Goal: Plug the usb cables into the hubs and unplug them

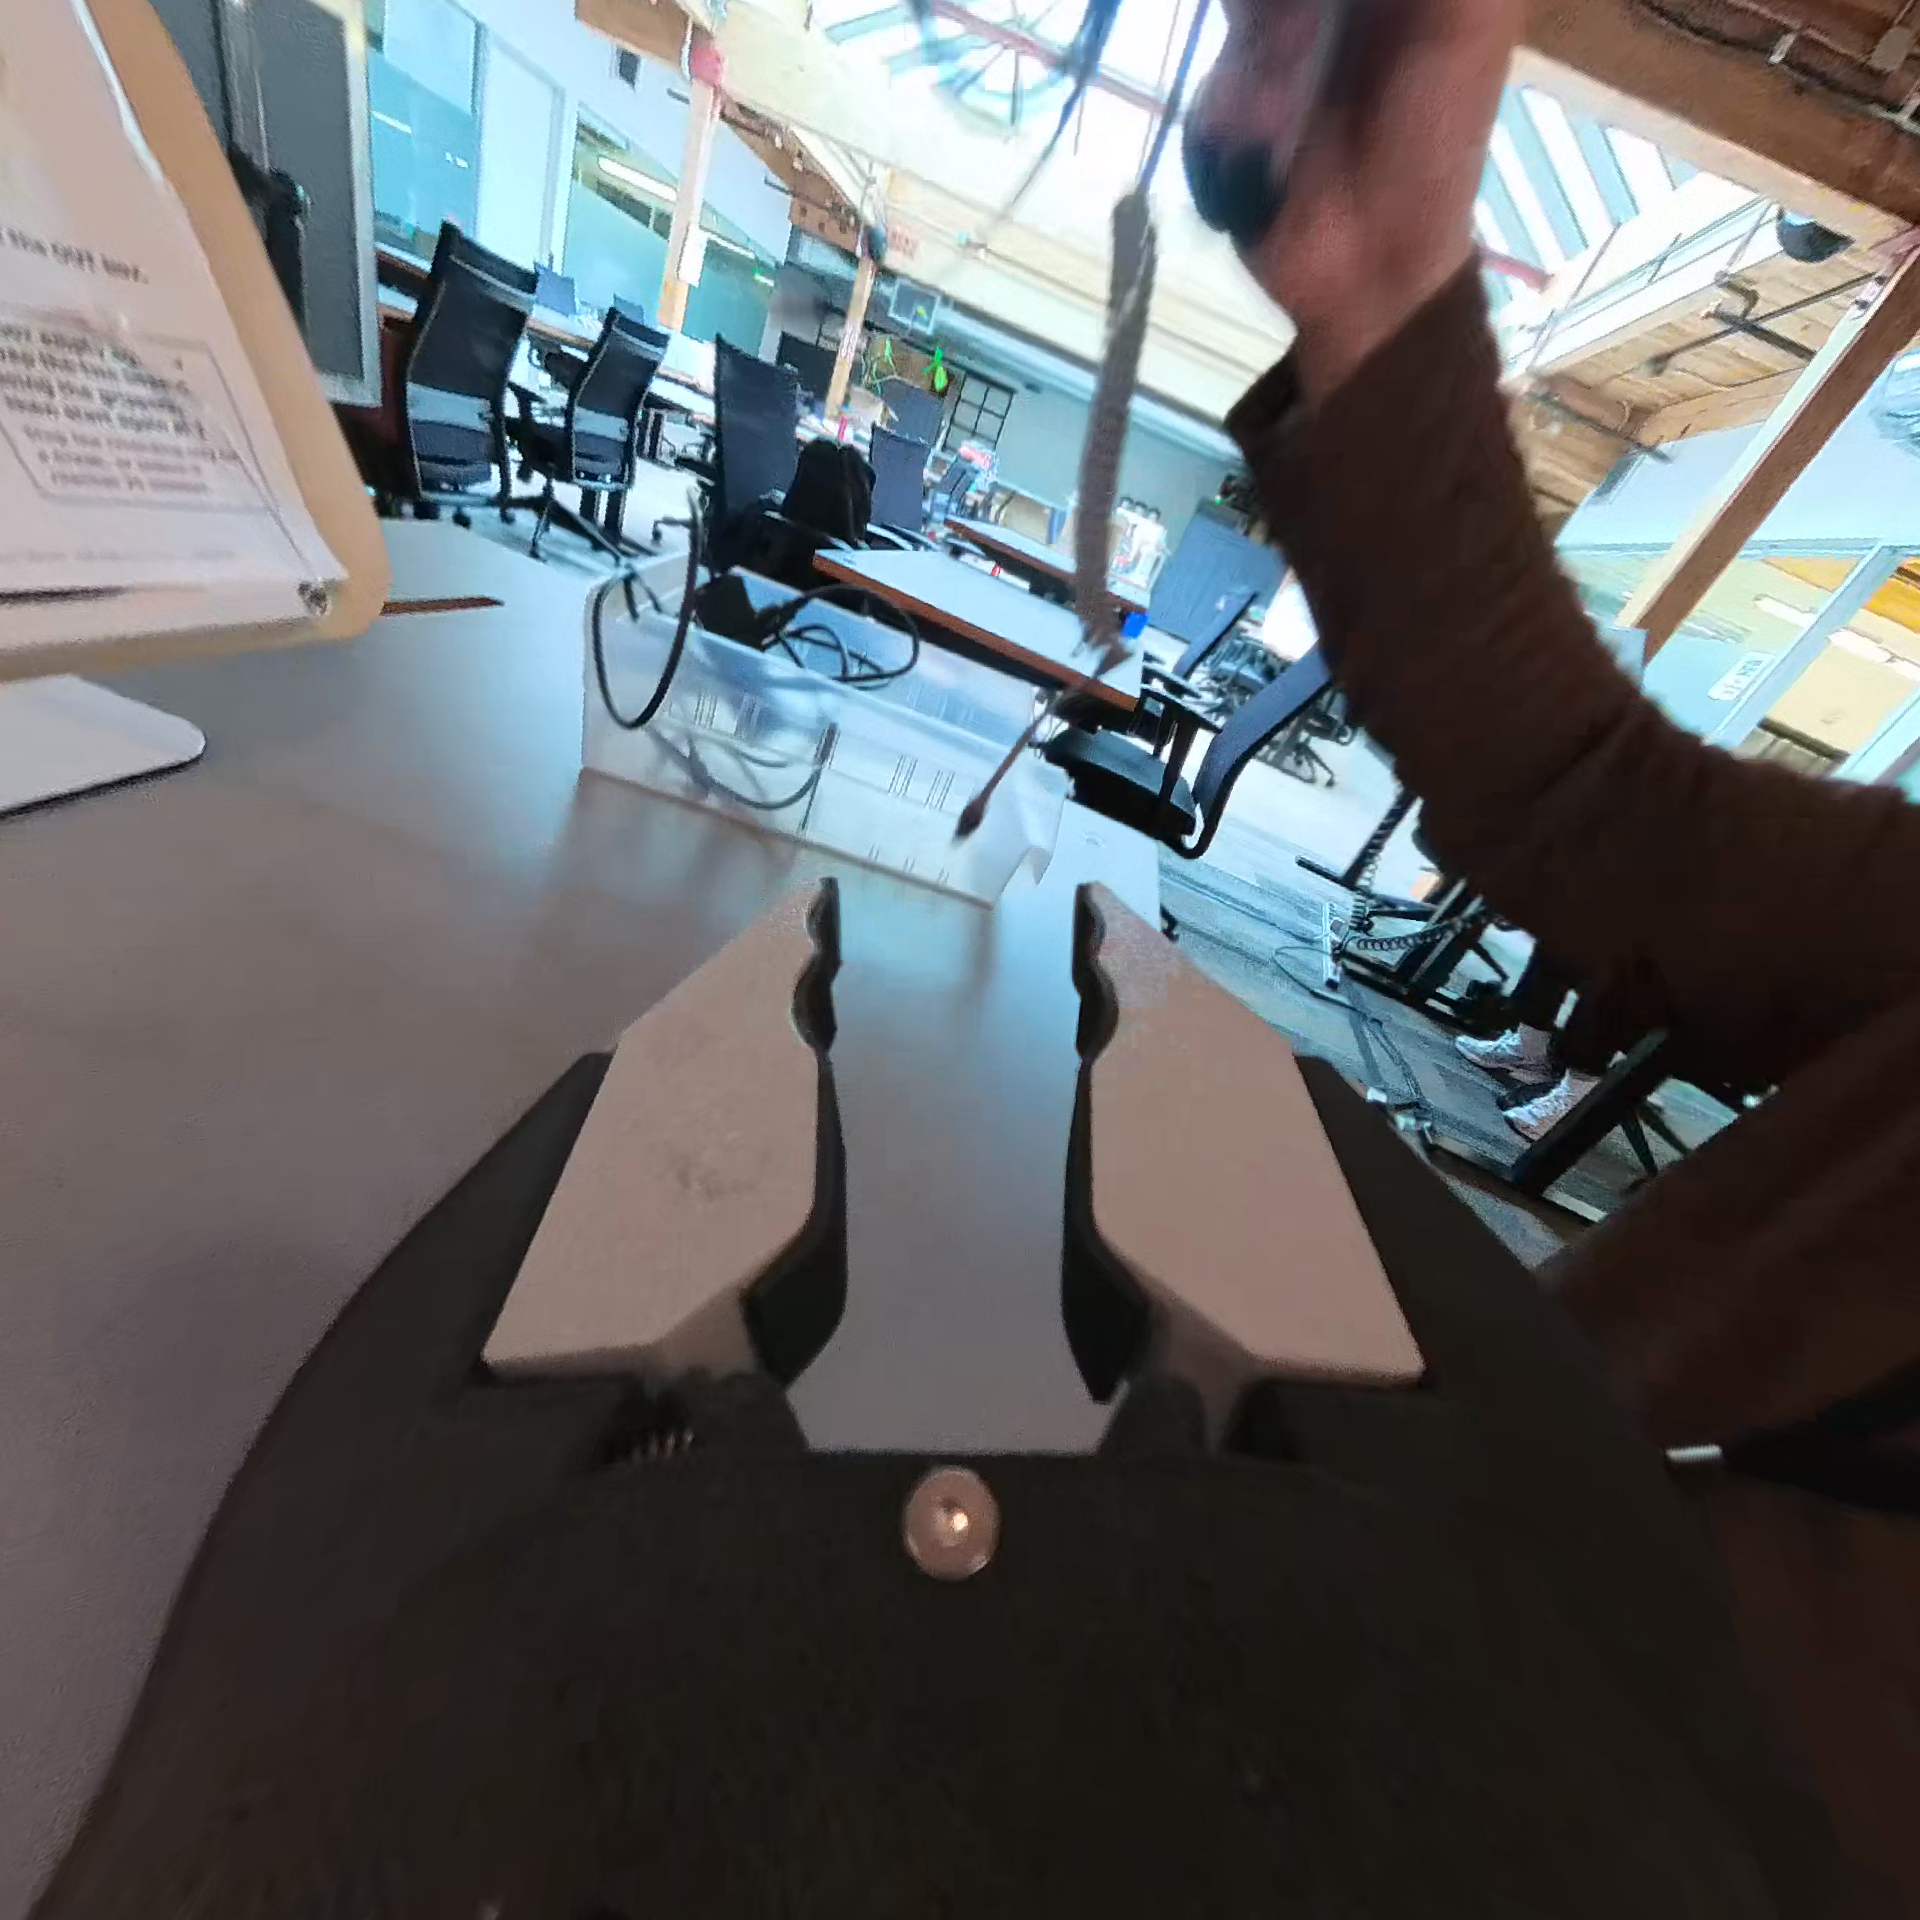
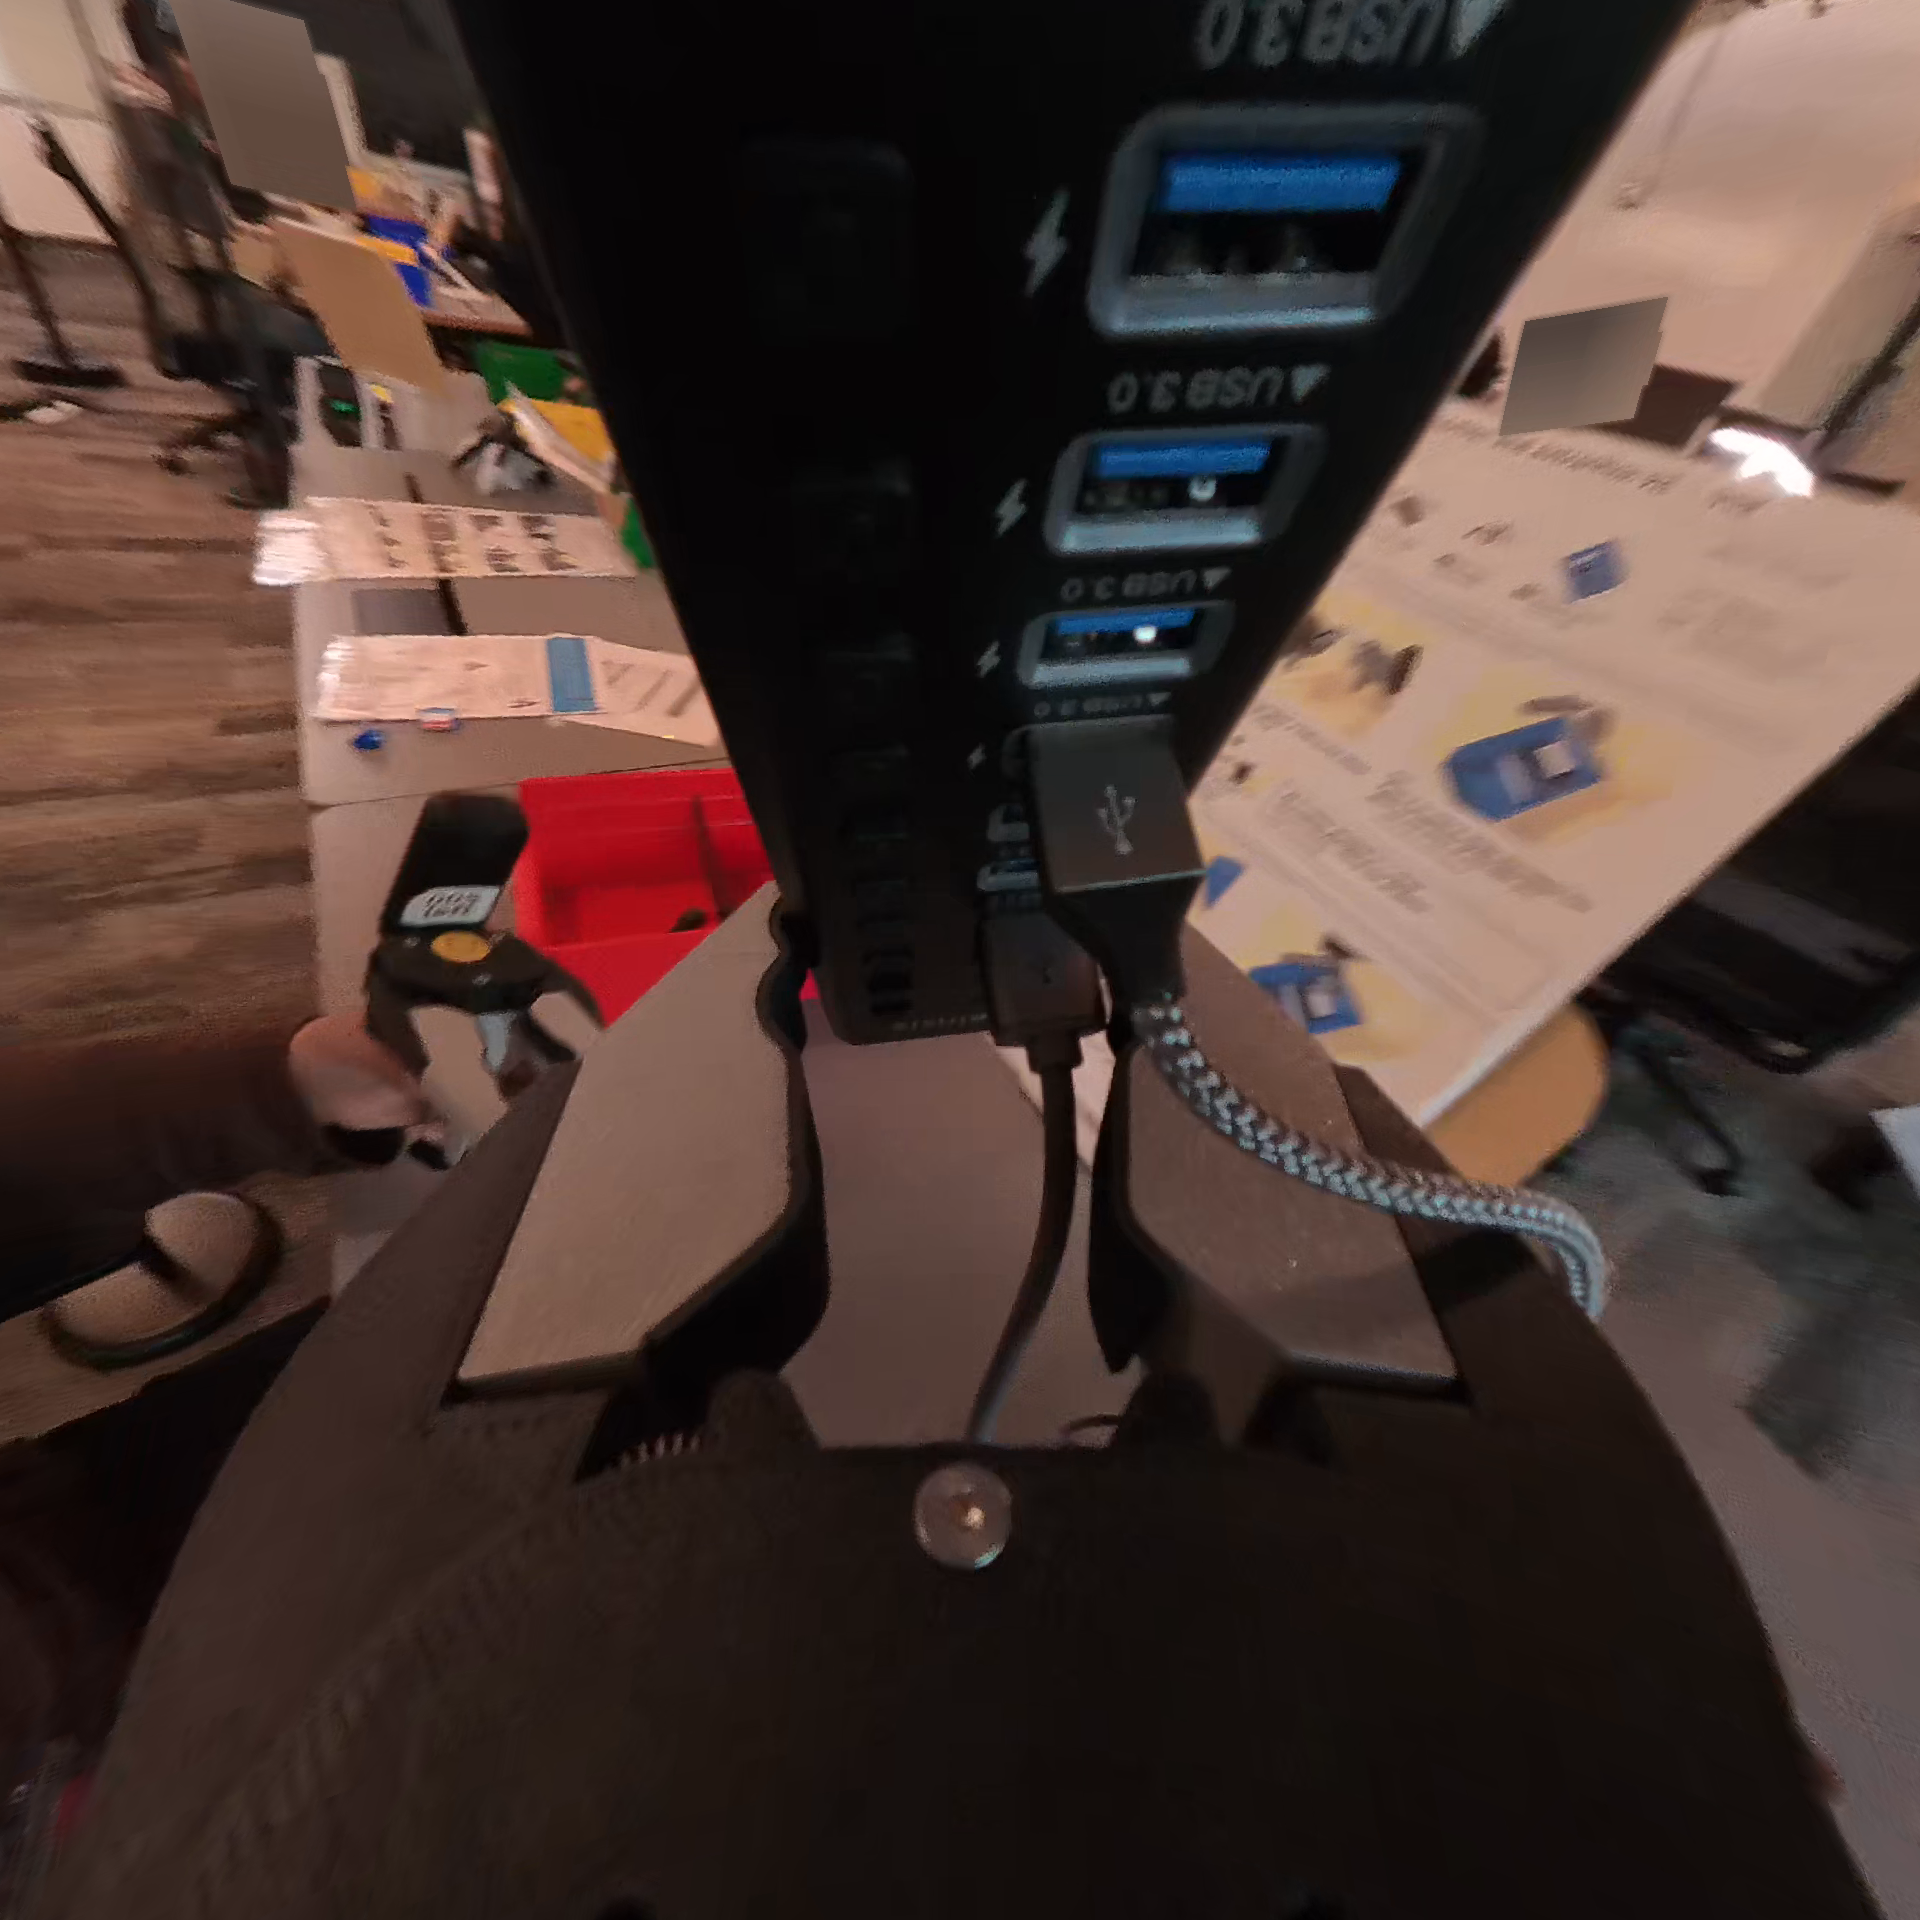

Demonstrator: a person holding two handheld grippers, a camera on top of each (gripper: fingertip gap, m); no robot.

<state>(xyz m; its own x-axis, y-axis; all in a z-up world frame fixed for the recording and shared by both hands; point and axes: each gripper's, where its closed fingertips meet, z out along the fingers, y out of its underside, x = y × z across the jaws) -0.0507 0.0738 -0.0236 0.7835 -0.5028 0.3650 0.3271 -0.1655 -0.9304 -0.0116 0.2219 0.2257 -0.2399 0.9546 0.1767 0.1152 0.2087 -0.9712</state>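
Fingers (image 2: 675, 1143) of the right gripper (image 2: 951, 977) pinch the black hub (image 2: 935, 416), long axis toward 12 o'clock; left gripper (image 1: 956, 925) spread, level above the bench (image 1: 312, 935).

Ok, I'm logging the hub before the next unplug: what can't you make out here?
1. Right wrist view: the USB hub has its far end cut off by the top edge.
2. Right wrist view: the braided cable hides the ports beneath its plug.
3. Left wrist view: what the hand holds is motion-blurred, and the dangling cable has a tip too blurred to identify.
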